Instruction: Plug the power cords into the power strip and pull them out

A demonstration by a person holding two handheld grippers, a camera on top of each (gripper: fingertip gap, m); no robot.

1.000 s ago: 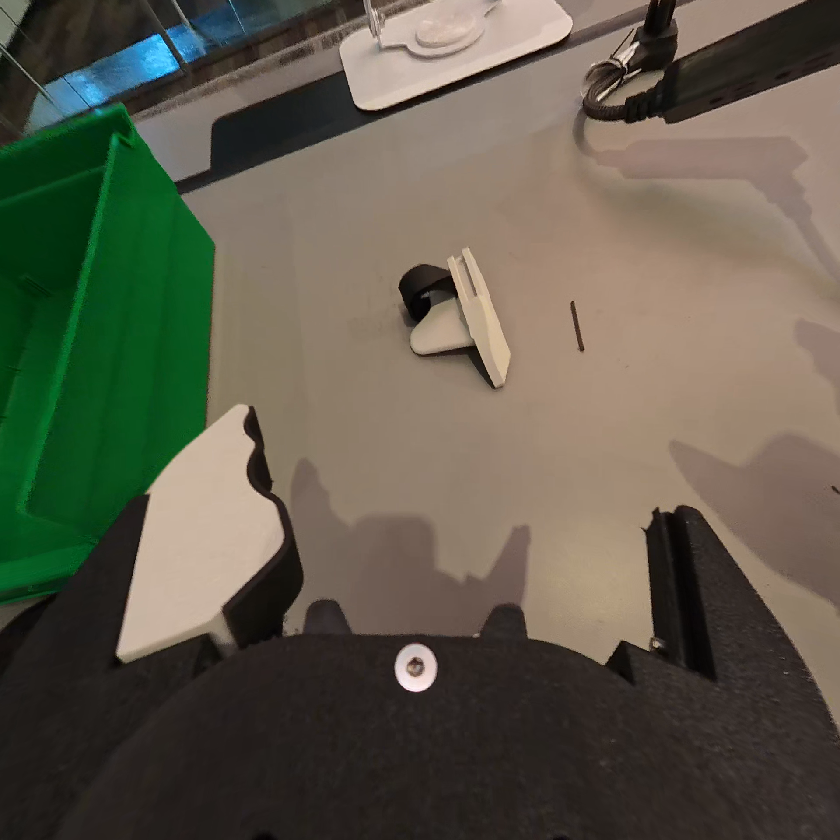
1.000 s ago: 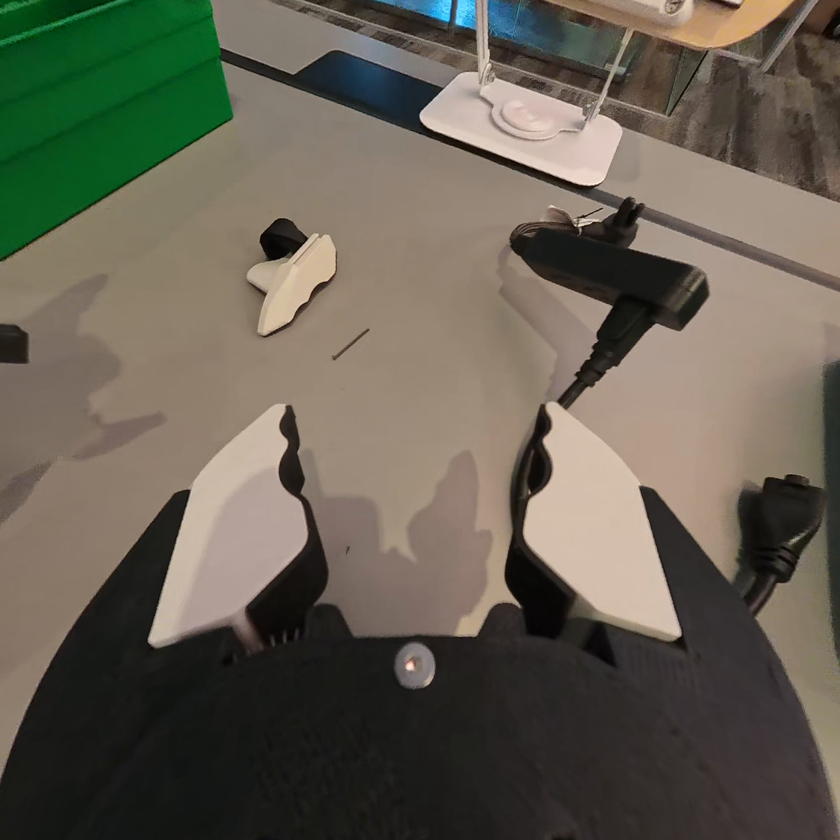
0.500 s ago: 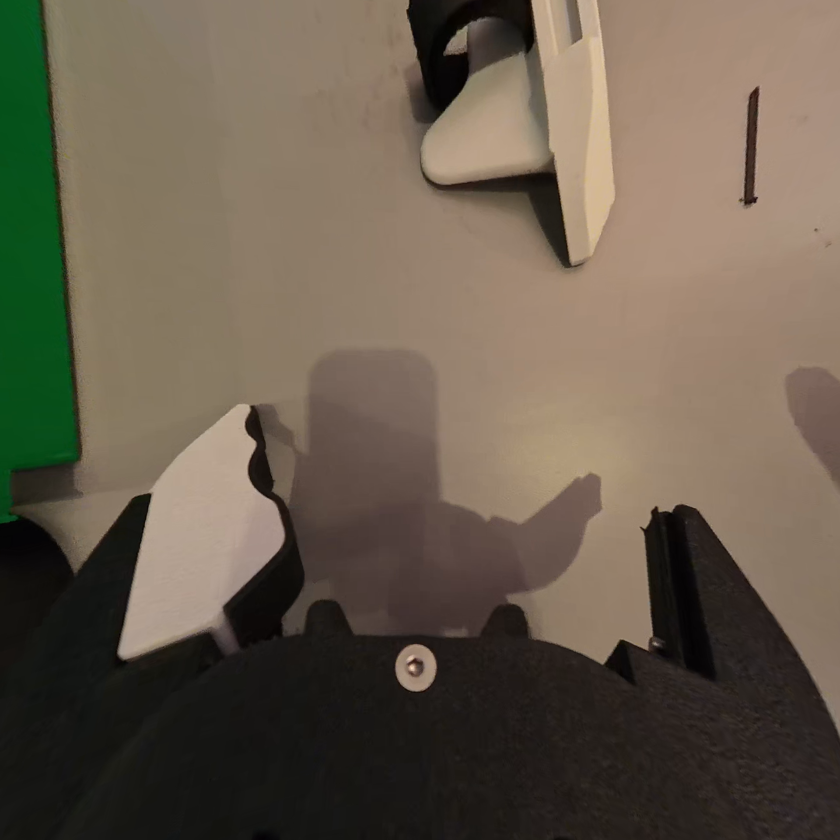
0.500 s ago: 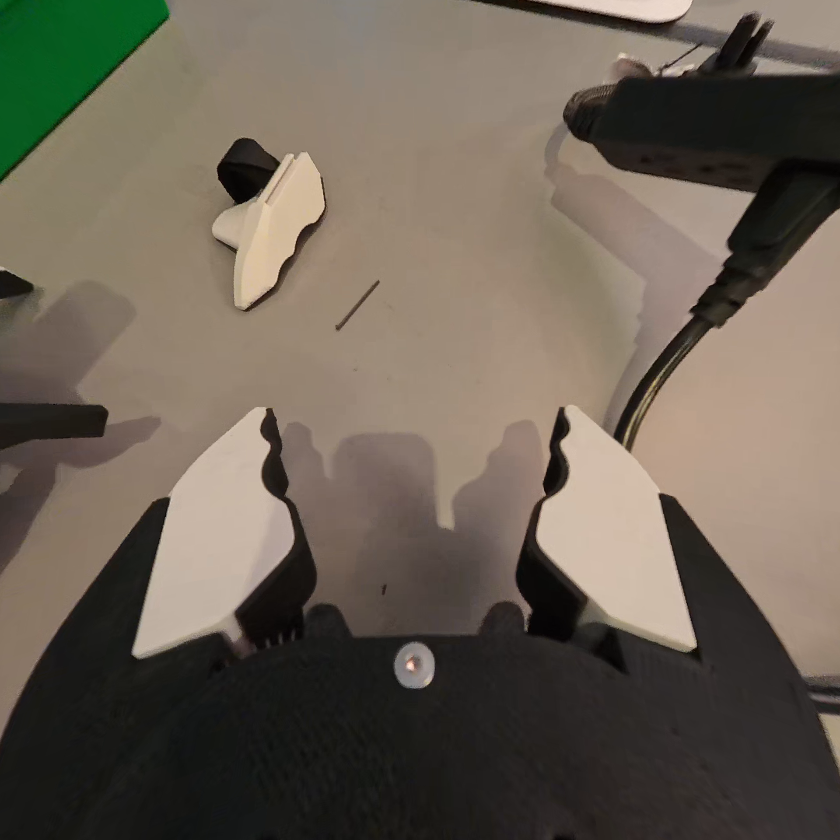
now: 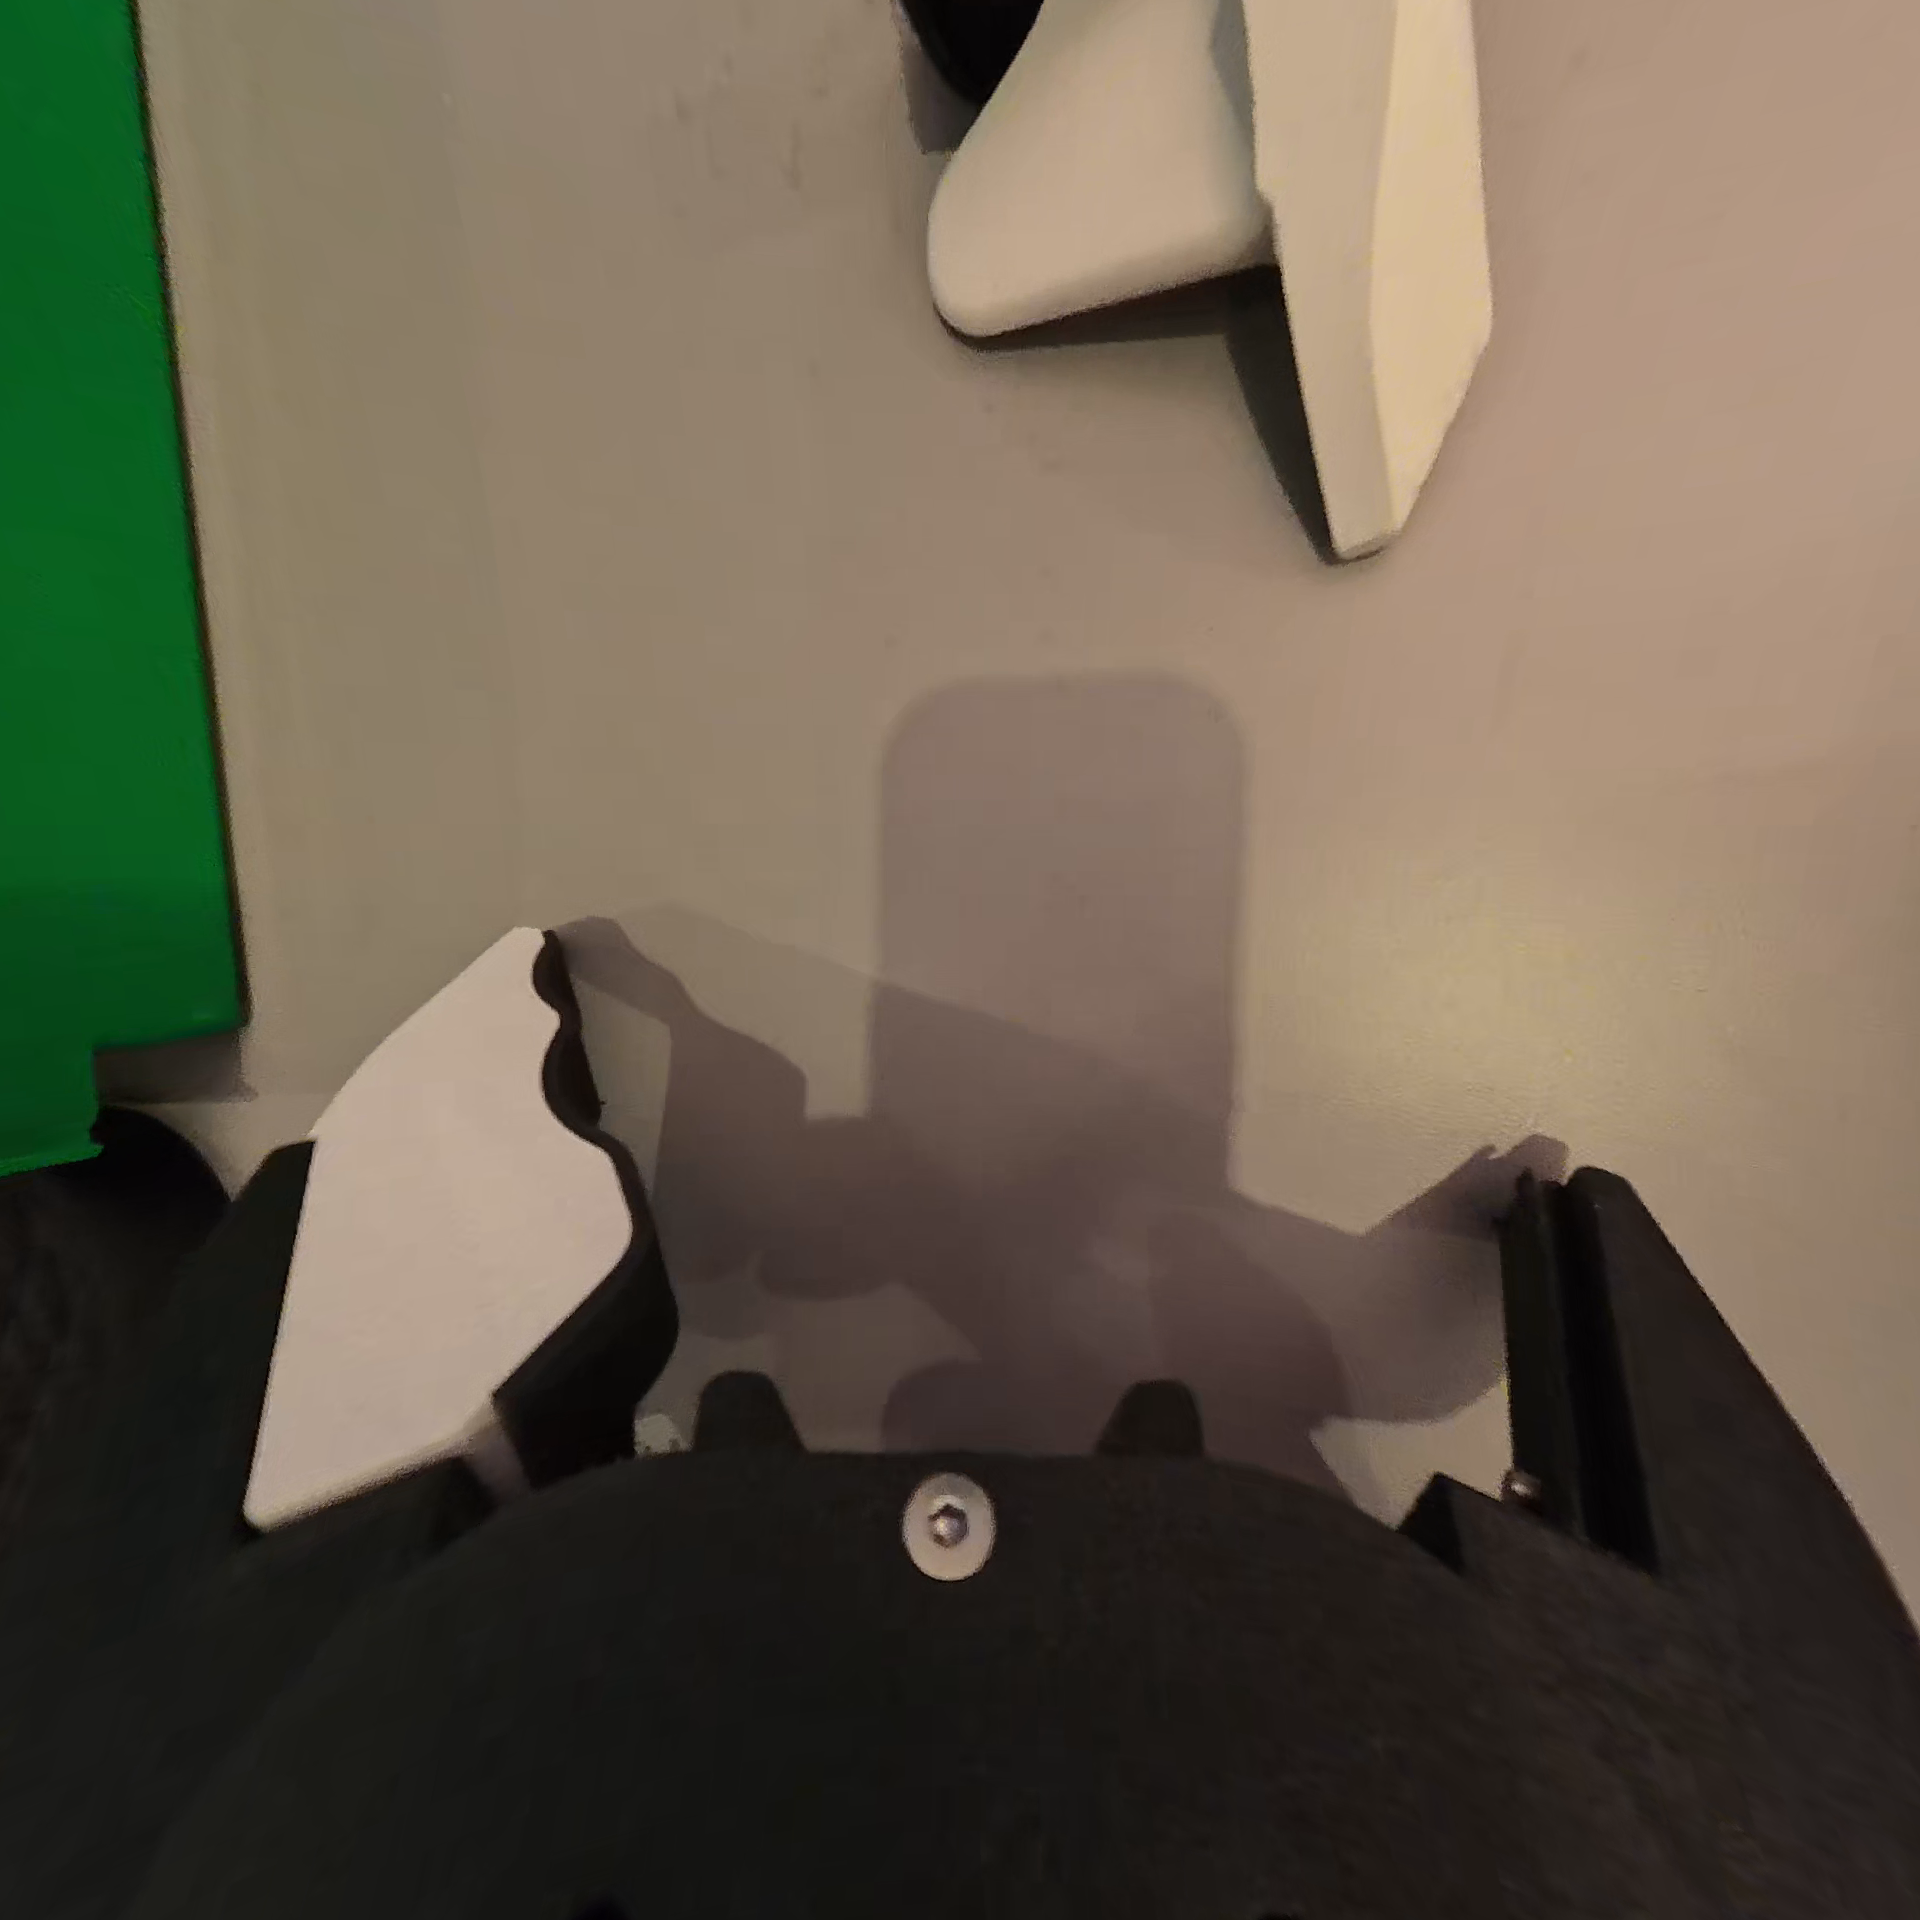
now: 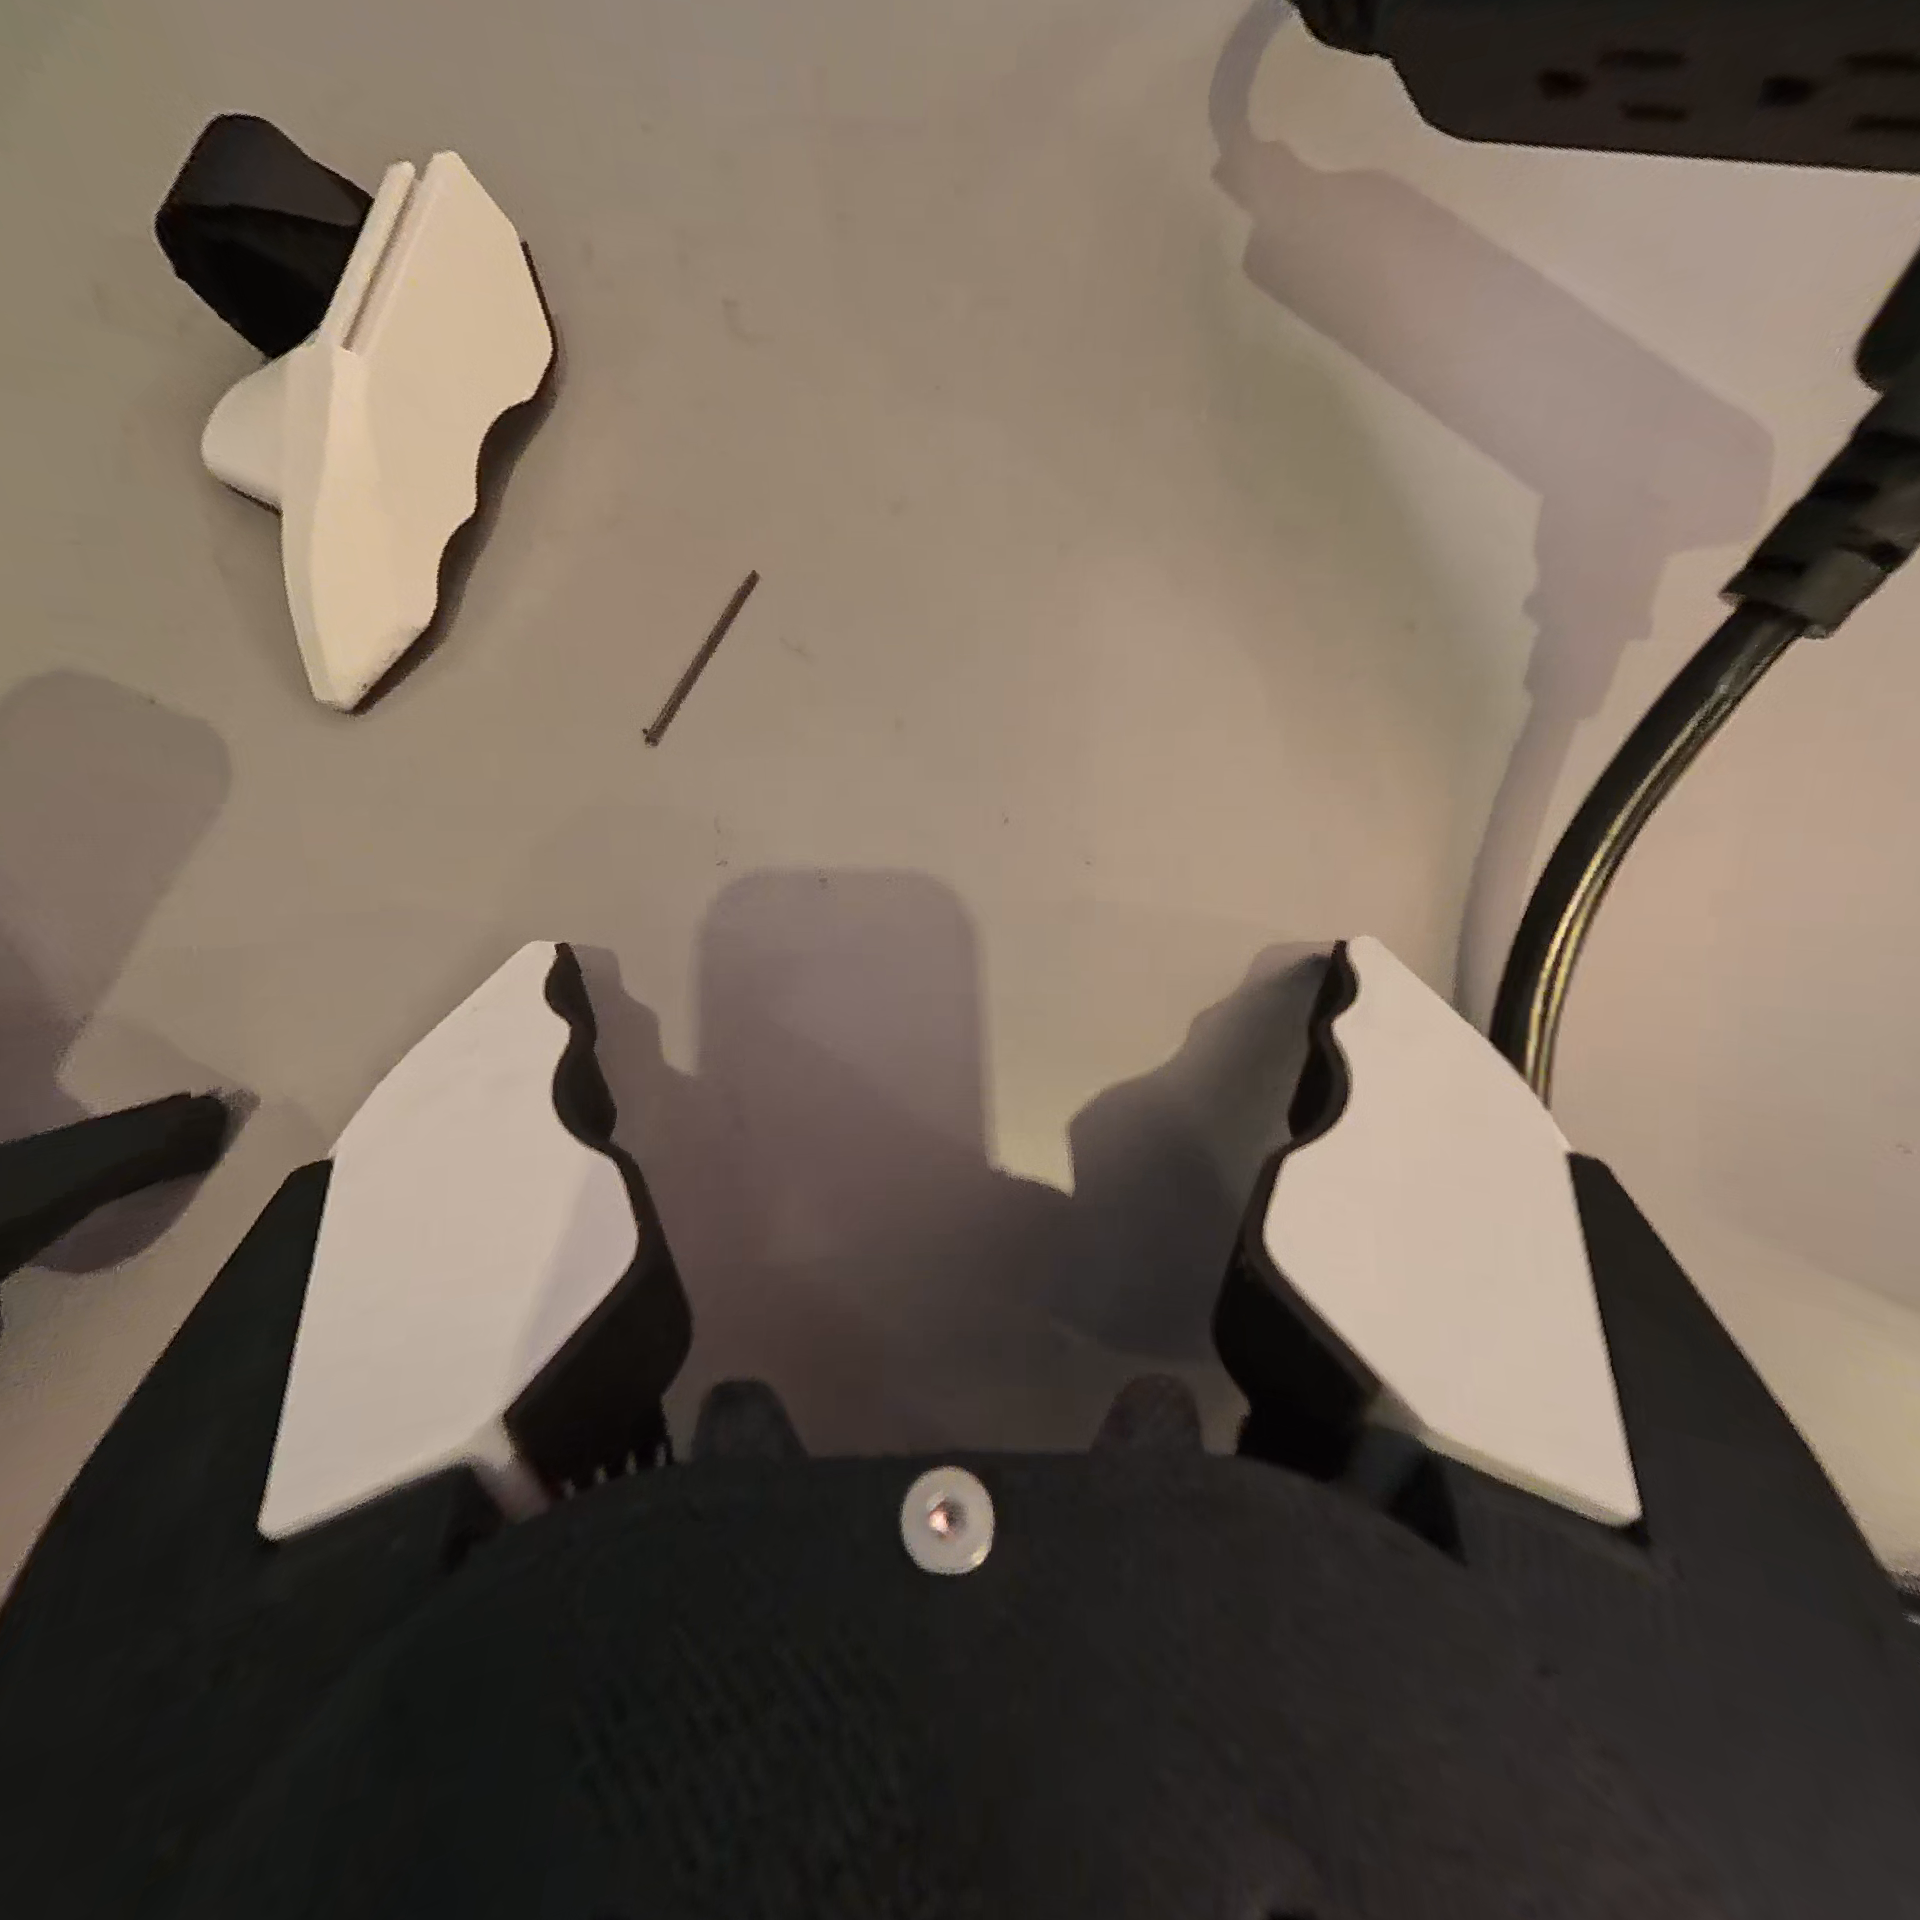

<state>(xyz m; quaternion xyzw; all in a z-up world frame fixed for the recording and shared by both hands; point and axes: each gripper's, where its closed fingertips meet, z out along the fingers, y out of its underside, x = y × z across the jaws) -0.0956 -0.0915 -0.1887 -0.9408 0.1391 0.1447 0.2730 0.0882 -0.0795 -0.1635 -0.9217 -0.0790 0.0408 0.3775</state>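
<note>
The black power strip (image 6: 1662,94) lies at the top right of the right wrist view, its sockets showing. A black power cord (image 6: 1558,883) runs up the right side to its plug (image 6: 1849,499) by the strip; the joint is cut off by the frame edge. My right gripper (image 6: 951,951) is open and empty, low over the grey table (image 6: 1039,520), left of the cord. My left gripper (image 5: 1039,1060) is open and empty, low over the table. Its right finger is a bare black rail (image 5: 1548,1351) without a white pad.
A loose white finger pad (image 5: 1351,260) with a black strap lies ahead of my left gripper; it also shows in the right wrist view (image 6: 384,416). A thin dark pin (image 6: 701,655) lies beside it. A green bin (image 5: 83,520) stands at the left.
Both grippers have tipped down and dropped close to the table. The loose white pad, the strip and the cord now look larger and nearer; the far table edge has left both views.
</note>
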